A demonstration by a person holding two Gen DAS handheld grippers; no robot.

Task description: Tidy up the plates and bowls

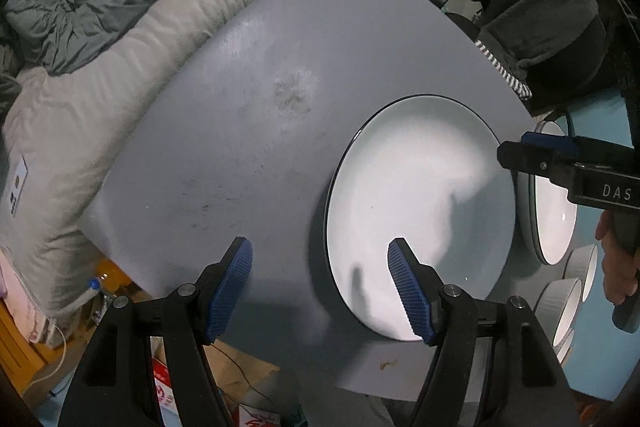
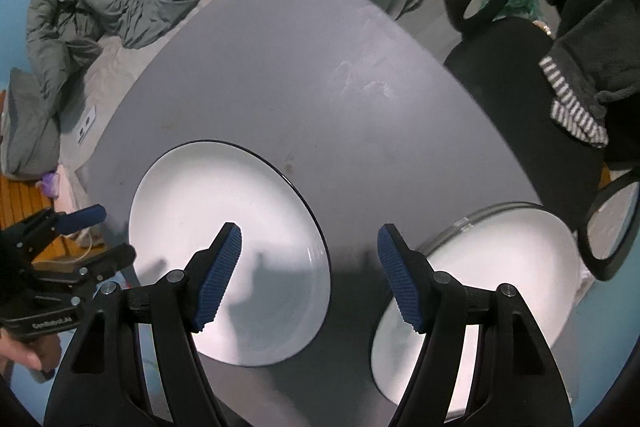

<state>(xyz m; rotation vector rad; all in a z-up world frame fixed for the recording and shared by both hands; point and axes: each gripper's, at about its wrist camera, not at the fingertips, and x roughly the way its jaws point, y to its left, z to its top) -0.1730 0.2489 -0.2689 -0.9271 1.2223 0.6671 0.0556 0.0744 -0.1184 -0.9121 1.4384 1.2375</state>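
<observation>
Both grippers are hovering over the grey table [image 1: 248, 131] with their jaws standing wide apart and holding nothing: the left gripper [image 1: 320, 287] is sitting at the lower centre of its own view, its right pad overlapping the near rim of the large white plate [image 1: 420, 195], though I cannot tell whether it is touching; the right gripper [image 2: 310, 275] is straddling the gap between that same plate [image 2: 224, 247] at lower left and a second white dish [image 2: 500, 267] at lower right. In the left wrist view, ribbed bowls [image 1: 568, 291] are lying along the right edge of the frame, beside another white dish [image 1: 554, 195]. The plate is lying close to the table's near edge, so a push from a pad rather than a clean pinch is likely to be sliding it off. Its rim is thin and glossy, so a shallow grip is risking a slip or a tilt. The two tools are working close together, and the right gripper's tip [image 1: 536, 151] is already reaching over the plate's far rim, so a collision is possible. The bedding [image 1: 120, 39] is crowding the table's far side.
</observation>
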